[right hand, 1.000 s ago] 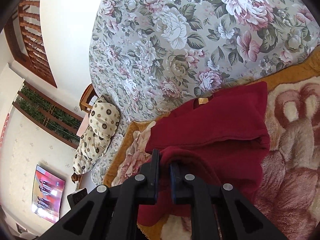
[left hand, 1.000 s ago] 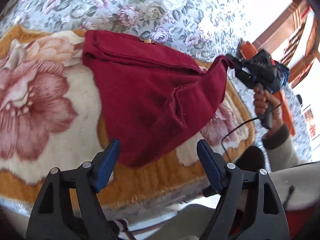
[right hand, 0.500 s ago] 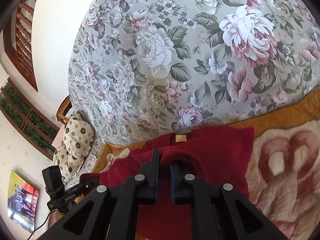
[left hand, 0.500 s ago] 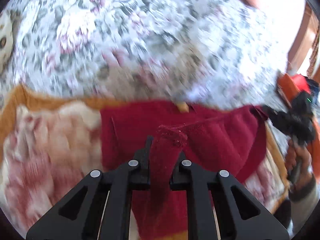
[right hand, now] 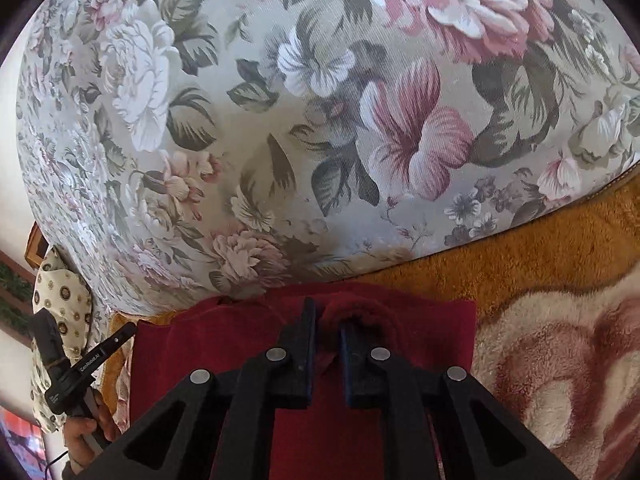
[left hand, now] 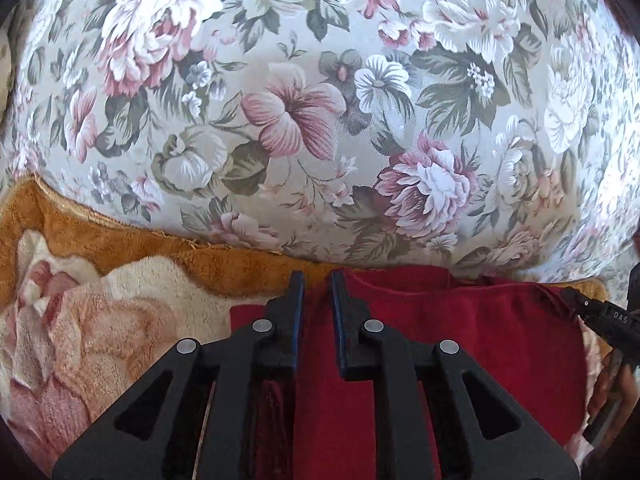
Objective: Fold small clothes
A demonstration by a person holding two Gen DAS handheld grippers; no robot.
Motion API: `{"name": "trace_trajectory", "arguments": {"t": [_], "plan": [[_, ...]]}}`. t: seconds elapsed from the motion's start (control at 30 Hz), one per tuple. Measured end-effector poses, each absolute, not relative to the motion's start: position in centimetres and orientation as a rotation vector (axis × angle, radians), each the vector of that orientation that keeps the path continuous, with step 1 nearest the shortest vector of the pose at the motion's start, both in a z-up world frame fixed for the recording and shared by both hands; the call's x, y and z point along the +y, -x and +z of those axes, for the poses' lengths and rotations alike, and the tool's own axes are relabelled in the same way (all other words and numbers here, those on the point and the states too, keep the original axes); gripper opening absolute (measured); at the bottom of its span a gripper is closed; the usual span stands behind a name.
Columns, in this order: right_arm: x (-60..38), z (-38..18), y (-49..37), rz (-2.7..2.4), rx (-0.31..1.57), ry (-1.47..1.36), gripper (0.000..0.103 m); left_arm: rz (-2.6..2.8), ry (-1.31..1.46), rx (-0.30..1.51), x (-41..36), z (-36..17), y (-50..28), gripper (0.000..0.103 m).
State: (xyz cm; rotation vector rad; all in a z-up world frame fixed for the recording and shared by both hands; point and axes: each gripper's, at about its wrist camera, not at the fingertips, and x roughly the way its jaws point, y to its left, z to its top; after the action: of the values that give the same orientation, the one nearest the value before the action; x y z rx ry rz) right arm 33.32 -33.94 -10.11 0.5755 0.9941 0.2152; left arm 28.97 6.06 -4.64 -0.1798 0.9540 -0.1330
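A dark red garment (left hand: 460, 340) lies on a fleece blanket (left hand: 120, 300), its far edge close to the floral fabric behind. My left gripper (left hand: 317, 276) is shut on a fold of the red cloth, which runs down between its fingers. My right gripper (right hand: 326, 316) is shut on another bunched fold of the same garment (right hand: 420, 332), which bulges over the right fingertip. Each gripper shows at the edge of the other's view: the right gripper (left hand: 600, 316) at the garment's right side, the left gripper (right hand: 120, 334) at its left side, held by a hand (right hand: 84, 436).
A large floral-covered cushion or sofa surface (left hand: 320, 100) rises directly behind the garment. The orange and cream blanket (right hand: 560, 340) spreads to both sides. A dotted pillow (right hand: 60, 300) and a bright screen (right hand: 16, 440) sit far left.
The left gripper shut on the garment's near edge and carried it toward the far edge. The right gripper, still gripping, moved the same way, so the floral fabric now looms close.
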Motion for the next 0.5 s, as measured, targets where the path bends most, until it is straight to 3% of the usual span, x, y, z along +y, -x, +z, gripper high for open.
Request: {"name": "trace_trajectory", "arguments": {"t": [0.07,0.13,0.2,0.5], "plan": [[-34.1,-8.5,-32.4,0.226,0.956,-0.551,0.01,-0.151,0.206,0.95,6.7,-3.9,-28.0,0.02],[-33.9,-6.8,-31.1,0.231,0.927,-0.517,0.012,-0.162,0.193,0.949,6.5,-3.0,-26.5,0.045],[-33.6,-5.7,-30.1,0.228,0.899,-0.485,0.014,-0.181,0.166,0.922,6.2,-2.1,-24.8,0.052],[-34.9,-4.5,-29.1,0.25,0.837,-0.617,0.02,-0.22,0.048,0.953,2.6,-2.7,-22.6,0.053]]}}
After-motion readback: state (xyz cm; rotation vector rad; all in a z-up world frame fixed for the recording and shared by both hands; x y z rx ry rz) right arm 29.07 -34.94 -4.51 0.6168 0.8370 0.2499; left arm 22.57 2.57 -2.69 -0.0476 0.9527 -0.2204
